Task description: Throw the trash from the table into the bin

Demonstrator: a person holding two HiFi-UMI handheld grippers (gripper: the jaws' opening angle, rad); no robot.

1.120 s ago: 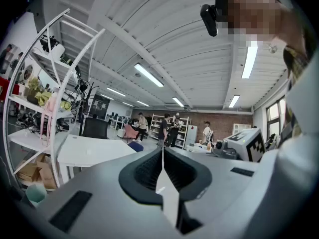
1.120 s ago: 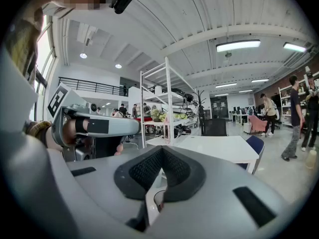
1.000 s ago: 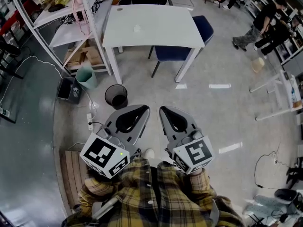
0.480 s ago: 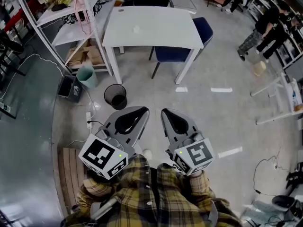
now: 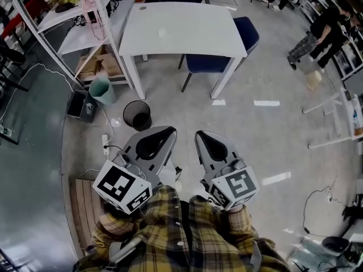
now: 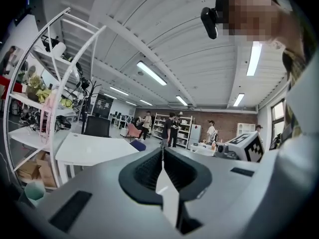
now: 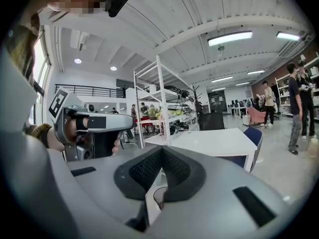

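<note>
Fingers of my left gripper and right gripper are pressing together, clenched empty; white surface and black bin are lying ahead.

the white rectangular table fills a little more of the head view than a second ago, its top spreading wider. the grey right gripper has slid slightly lower and rightward, so the gap to the grey left gripper is a touch wider. the dark-clothed people at far right have shifted their stance toward the picture's edge.
</note>
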